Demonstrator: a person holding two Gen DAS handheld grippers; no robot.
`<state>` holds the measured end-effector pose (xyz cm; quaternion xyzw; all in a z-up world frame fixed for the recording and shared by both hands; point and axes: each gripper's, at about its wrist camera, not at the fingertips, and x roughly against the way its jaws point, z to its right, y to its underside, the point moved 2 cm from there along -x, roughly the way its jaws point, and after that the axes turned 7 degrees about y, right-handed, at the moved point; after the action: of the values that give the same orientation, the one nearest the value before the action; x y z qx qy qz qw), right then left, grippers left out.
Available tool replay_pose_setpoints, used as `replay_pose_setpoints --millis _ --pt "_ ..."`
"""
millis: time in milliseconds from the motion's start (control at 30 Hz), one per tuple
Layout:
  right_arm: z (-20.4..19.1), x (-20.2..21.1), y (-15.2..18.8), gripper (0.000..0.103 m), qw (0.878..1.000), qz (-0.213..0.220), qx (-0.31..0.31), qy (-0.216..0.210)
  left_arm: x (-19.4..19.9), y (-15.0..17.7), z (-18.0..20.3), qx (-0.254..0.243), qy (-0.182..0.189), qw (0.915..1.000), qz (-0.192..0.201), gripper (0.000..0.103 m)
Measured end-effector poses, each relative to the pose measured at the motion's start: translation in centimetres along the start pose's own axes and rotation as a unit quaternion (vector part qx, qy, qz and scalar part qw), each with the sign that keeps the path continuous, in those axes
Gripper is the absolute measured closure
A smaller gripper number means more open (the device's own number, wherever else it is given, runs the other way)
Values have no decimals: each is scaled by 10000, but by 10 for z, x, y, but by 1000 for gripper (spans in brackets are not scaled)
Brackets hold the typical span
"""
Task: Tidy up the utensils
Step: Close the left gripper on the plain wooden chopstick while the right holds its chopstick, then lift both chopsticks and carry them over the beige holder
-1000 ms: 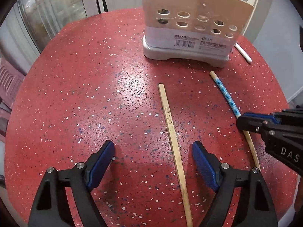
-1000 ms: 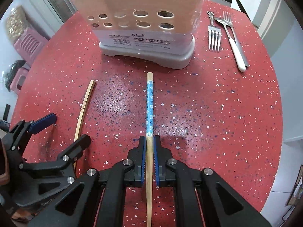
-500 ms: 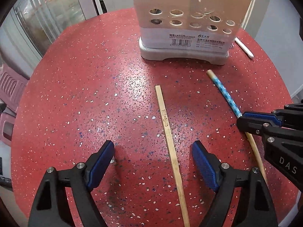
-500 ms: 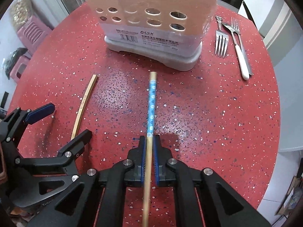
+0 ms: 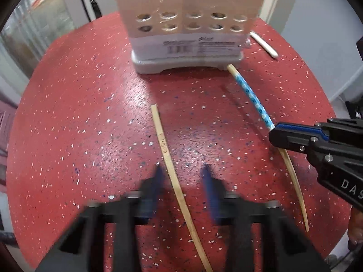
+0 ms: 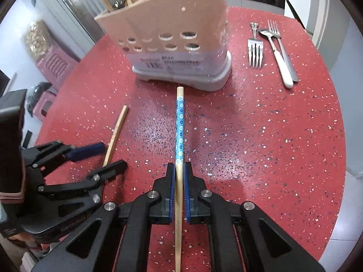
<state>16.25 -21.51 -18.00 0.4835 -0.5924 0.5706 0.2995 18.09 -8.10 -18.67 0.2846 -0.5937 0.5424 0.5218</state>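
1. Far left, off the table's edge, a pink plastic stool (image 6: 54,64) stands on the floor.
2. The left gripper (image 5: 182,176) hangs over the near left part of the red speckled round table (image 5: 68,117). Its blue-padded jaws are closing, blurred with motion, one on each side of the plain bamboo chopstick (image 5: 169,158). A gap still shows between each pad and the stick, so nothing is gripped.
3. That plain chopstick lies flat on the table, its far tip pointing toward the holder and its near end running under the left gripper.
4. At the far centre stands the beige utensil holder (image 6: 168,20) on a grey base, two rows of round holes in its front wall and a barcode label below them. Handles of utensils stick out of its top.
5. The right gripper (image 6: 179,170) is clamped tight on the blue-patterned chopstick (image 6: 180,124), pads pressing the plain wooden part of the shaft. The patterned end reaches forward to just short of the holder's base, and its shadow falls on the table beside it.
6. Far right, well apart from the chopsticks, lie a fork (image 6: 255,49), a spoon (image 6: 279,56) with a white handle and a second fork (image 6: 275,31), close together.
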Motion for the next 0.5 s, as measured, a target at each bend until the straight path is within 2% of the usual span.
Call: replay_pose_setpoints --millis 33,233,500 --pt "3 4 2 95 10000 50 7 -7 0 0 1 -28 17 10000 0 71" --pt "8 19 10 95 9997 212 -26 -89 3 12 0 53 181 9996 210 72" --pt "9 25 12 95 9990 362 -117 -216 24 34 4 90 330 9950 938 72"
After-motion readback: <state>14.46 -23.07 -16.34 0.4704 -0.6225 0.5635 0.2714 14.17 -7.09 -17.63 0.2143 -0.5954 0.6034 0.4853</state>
